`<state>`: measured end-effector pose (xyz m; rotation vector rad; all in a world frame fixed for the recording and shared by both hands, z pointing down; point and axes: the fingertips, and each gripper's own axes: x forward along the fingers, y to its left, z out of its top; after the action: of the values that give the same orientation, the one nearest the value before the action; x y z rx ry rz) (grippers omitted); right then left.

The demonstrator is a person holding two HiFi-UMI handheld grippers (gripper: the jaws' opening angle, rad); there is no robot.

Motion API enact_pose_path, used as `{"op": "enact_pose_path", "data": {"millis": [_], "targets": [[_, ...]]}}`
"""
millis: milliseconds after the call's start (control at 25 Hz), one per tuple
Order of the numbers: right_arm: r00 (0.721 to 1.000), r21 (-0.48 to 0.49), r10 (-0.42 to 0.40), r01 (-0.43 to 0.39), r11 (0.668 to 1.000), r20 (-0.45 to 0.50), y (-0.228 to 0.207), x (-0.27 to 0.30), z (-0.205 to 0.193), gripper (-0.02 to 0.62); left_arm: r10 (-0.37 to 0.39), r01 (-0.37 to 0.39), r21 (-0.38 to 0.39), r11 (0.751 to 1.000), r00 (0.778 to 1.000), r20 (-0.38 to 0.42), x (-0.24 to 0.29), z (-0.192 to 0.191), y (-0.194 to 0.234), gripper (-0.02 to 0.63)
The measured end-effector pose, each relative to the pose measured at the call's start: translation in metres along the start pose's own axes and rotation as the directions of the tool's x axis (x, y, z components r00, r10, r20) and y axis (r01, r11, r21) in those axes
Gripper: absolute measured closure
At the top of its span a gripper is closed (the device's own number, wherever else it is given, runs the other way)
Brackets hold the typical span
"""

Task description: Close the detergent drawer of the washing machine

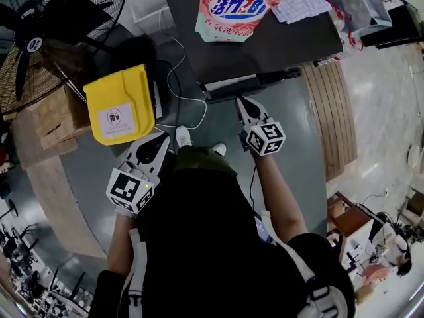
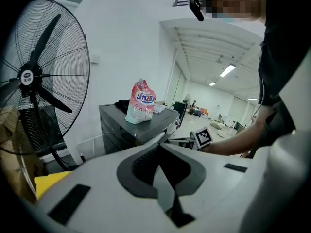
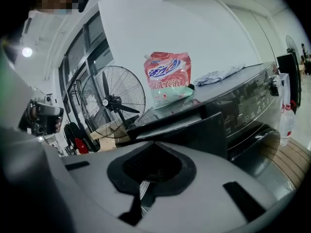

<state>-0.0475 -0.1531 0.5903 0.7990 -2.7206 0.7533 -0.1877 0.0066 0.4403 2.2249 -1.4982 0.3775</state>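
Observation:
The dark grey washing machine (image 1: 265,45) stands ahead of me, and its detergent drawer (image 1: 246,85) sticks out from the front at the top left. In the right gripper view the drawer's dark front panel (image 3: 194,130) fills the space just beyond my jaws. My right gripper (image 1: 240,101) is shut and empty, its tips just short of the drawer front. Lower and to the left, the left gripper (image 1: 165,138) is also shut and holds nothing, well away from the machine. In the left gripper view the drawer (image 2: 160,137) shows past the closed left gripper (image 2: 159,145).
A pink detergent pouch (image 1: 232,8) and a cloth (image 1: 301,2) lie on the machine's top. A yellow bin (image 1: 122,105), a big black floor fan (image 1: 40,38) and a cardboard box (image 1: 53,118) stand to the left. A white cable (image 1: 179,91) runs over the floor. Wooden decking (image 1: 331,111) is at the right.

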Motion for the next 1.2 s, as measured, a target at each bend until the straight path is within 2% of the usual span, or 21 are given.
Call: {"op": "enact_pose_path", "data": {"millis": [240,480,800,1200], "targets": [[1.000,-0.022,-0.028,0.029,0.999,0.008,0.001,0.000,0.001,0.578,0.019,-0.019,-0.017,1.000,1.000,-0.001,-0.010,-0.011,0.003,0.595],[0.997,-0.089,-0.063,0.058,0.994,-0.053,-0.006,0.035,0.016,0.578,0.023,-0.023,-0.031,0.999,1.000,0.000,-0.007,-0.009,0.008,0.595],[0.995,-0.030,-0.079,0.077,0.997,-0.055,-0.008,0.045,0.005,0.578,0.053,-0.052,-0.047,0.998,0.999,0.004,-0.017,-0.013,0.018,0.595],[0.992,-0.053,-0.087,0.083,0.995,-0.091,-0.006,0.047,0.005,0.578,0.037,-0.037,-0.046,0.998,0.999,0.006,-0.011,-0.007,0.024,0.595]]}}
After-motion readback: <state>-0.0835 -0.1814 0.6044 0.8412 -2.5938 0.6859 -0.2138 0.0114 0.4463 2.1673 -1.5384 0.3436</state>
